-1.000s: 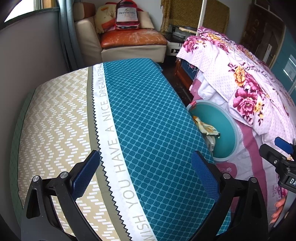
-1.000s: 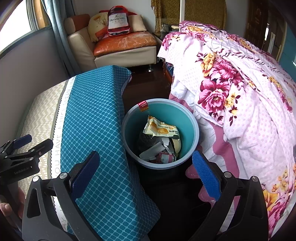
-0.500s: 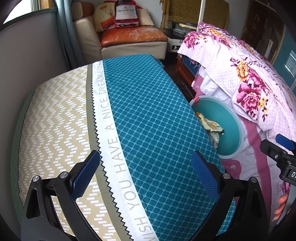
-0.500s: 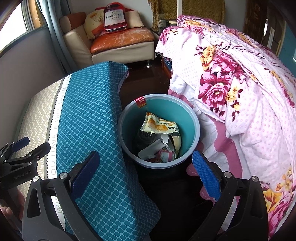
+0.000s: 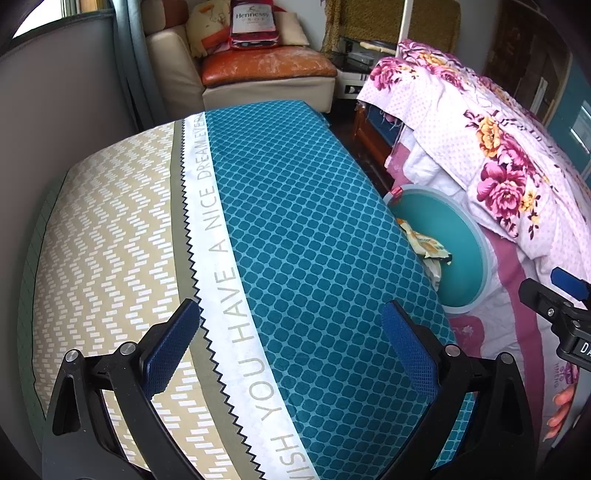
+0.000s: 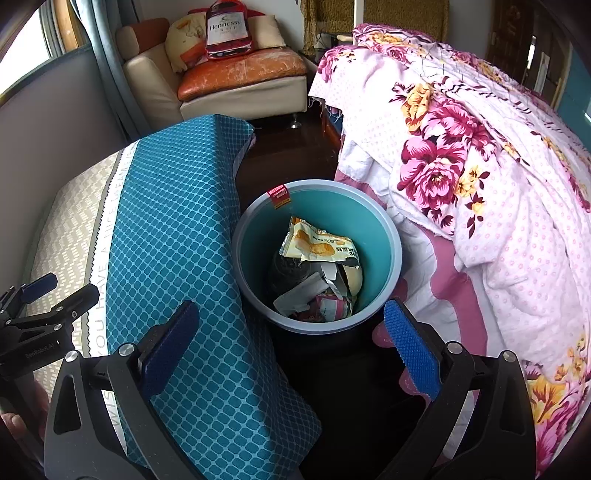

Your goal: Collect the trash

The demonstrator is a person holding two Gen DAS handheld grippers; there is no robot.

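Hennessy bag (image 6: 226, 29), "NICE DREAM" bedcover (image 5: 295, 221)

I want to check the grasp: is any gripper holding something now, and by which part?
Nothing is held. The left gripper and the right gripper are both open and empty; the trash lies in the bin.

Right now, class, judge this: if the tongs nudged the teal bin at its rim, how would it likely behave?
The bin looks like thin plastic holding only wrappers and paper scraps, so probably light and easily slid on the smooth dark floor. It seems taller than wide, so a rim push might tip it. The bedding beside it may check it.
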